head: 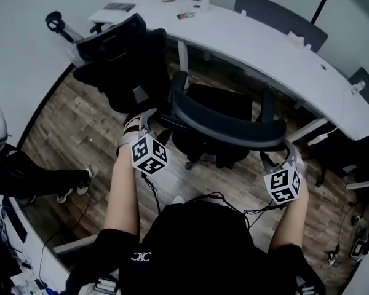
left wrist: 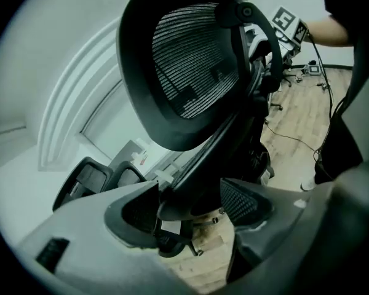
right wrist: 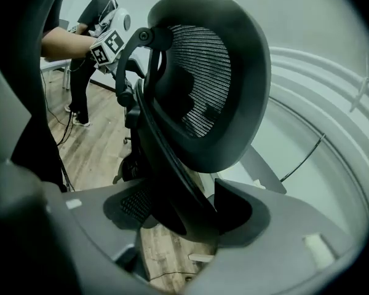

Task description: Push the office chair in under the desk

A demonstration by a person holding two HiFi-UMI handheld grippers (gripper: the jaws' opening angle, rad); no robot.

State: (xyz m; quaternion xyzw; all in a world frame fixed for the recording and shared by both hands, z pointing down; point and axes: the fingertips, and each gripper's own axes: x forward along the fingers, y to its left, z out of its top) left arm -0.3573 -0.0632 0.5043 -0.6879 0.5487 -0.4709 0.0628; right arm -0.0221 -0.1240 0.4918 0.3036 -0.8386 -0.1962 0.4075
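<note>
A black mesh office chair (head: 224, 126) stands in front of the curved white desk (head: 252, 39), its seat pointing at the desk's edge and its backrest towards me. My left gripper (head: 149, 119) is at the left end of the backrest's top rim, my right gripper (head: 281, 155) at the right end. In the left gripper view the left gripper (left wrist: 184, 204) has its jaws wide, with the backrest frame (left wrist: 197, 60) between the pads and not pinched. The right gripper (right wrist: 181, 211) likewise stands open around the frame (right wrist: 203, 78).
A second black chair (head: 120, 60) stands to the left, against the desk's end. More chairs (head: 277, 14) sit behind the desk. Another person's legs (head: 43, 183) lie at the left edge. Cables (head: 234, 201) trail over the wooden floor. Small items (head: 186, 15) lie on the desk.
</note>
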